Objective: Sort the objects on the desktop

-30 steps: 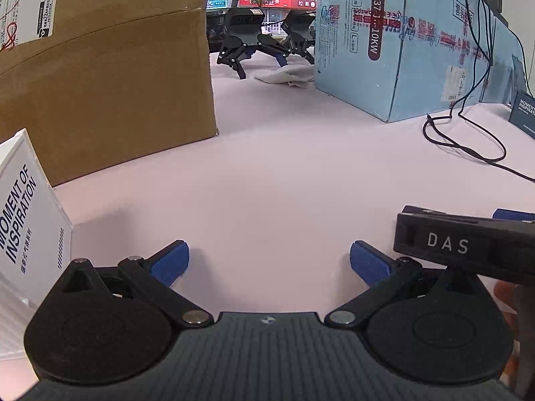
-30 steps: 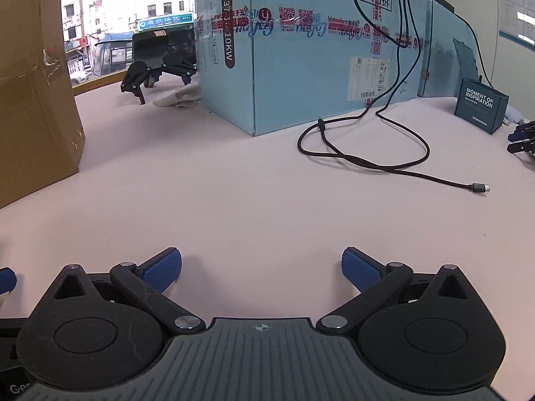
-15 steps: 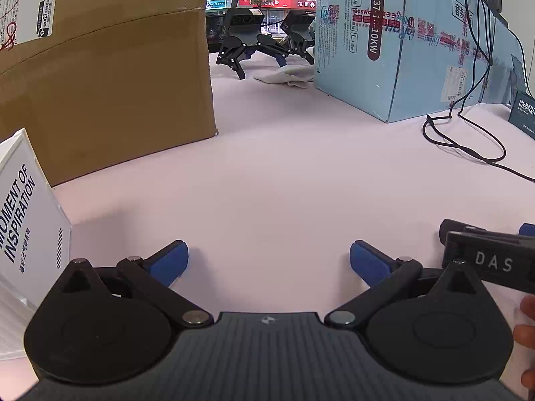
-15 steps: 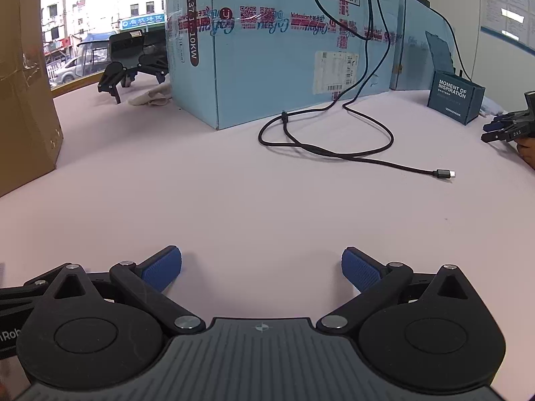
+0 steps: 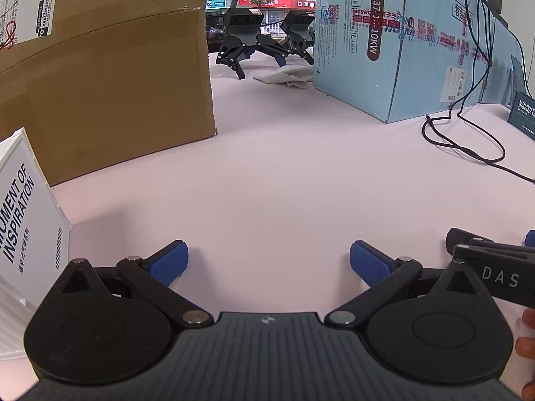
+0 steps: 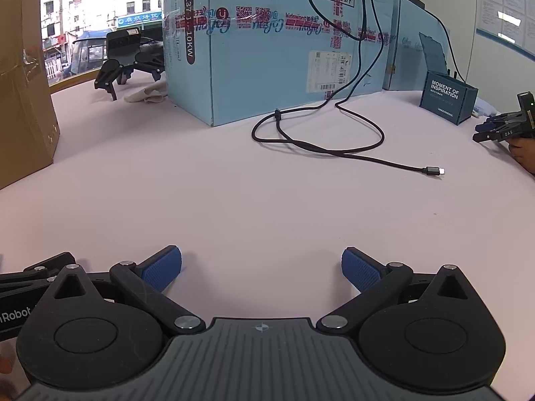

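My left gripper (image 5: 269,262) is open above bare pink tabletop, nothing between its blue pads. A white "MOMENT OF INSPIRATION" box (image 5: 23,220) stands close at its left. My right gripper (image 6: 261,269) is open too, also over bare table. Ahead of it lies a black USB cable (image 6: 334,143) with its plug (image 6: 433,170) pointing right. A dark blue "MOMENT OF INSPIRATION" box (image 6: 446,98) stands at the far right. The right gripper's side, marked DAS, shows at the left wrist view's right edge (image 5: 495,274).
A brown carton (image 5: 100,77) fills the left. A large light blue carton (image 6: 267,46) stands at the back, cables hanging over it. Idle black grippers (image 5: 260,41) and a white cloth (image 5: 287,75) lie behind. Another hand-held gripper (image 6: 505,128) sits far right.
The right gripper has swung to the right: the blue carton and cable have shifted left in its view, and the far-right gripper came into sight. The left gripper has stayed put.
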Demonstrator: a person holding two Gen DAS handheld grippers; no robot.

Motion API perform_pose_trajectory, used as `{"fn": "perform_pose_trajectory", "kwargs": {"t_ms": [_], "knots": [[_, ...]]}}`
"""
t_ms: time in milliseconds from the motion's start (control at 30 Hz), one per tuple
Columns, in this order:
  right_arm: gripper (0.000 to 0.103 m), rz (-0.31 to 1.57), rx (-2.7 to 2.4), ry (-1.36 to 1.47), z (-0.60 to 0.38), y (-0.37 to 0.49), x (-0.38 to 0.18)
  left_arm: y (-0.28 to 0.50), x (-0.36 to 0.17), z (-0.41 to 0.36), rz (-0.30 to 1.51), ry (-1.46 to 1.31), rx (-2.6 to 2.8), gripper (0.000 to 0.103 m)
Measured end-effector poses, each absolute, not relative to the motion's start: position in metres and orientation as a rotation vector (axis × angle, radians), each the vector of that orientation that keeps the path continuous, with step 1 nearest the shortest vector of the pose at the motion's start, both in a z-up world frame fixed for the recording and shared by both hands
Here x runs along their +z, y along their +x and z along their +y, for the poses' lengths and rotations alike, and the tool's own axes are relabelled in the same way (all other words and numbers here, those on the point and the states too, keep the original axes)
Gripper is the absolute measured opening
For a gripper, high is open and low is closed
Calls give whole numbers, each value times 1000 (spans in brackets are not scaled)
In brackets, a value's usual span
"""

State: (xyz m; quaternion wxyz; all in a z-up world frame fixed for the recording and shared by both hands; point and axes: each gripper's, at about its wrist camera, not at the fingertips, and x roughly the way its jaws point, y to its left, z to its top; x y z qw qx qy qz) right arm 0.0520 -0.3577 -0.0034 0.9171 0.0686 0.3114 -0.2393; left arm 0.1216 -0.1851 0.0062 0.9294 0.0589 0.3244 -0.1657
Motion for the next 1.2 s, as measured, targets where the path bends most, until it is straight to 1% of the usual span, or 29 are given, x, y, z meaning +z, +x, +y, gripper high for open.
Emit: {"fn": "perform_pose_trajectory", "kwargs": {"t_ms": [167,333,433,667,933,1100,1200], "knots": [[103,640,-508,150,-357,52,-4,131,7,-186,670,106,-349,103],[103,640,-433,126,-344,53,-4,145,8,-180,669,34,-297,103],[103,643,-424,110,-340,56,-4,143,6,-186,667,74,-287,103],[103,644,-421,116,-342,58,-4,143,6,-186,666,73,-285,103],[103,621,-476,193,-355,51,-2,143,8,-176,657,14,-313,103],[103,627,-514,189,-358,53,-3,141,6,-189,663,105,-291,103],[103,635,-515,170,-356,56,-4,141,6,-188,663,105,-291,103]]}}
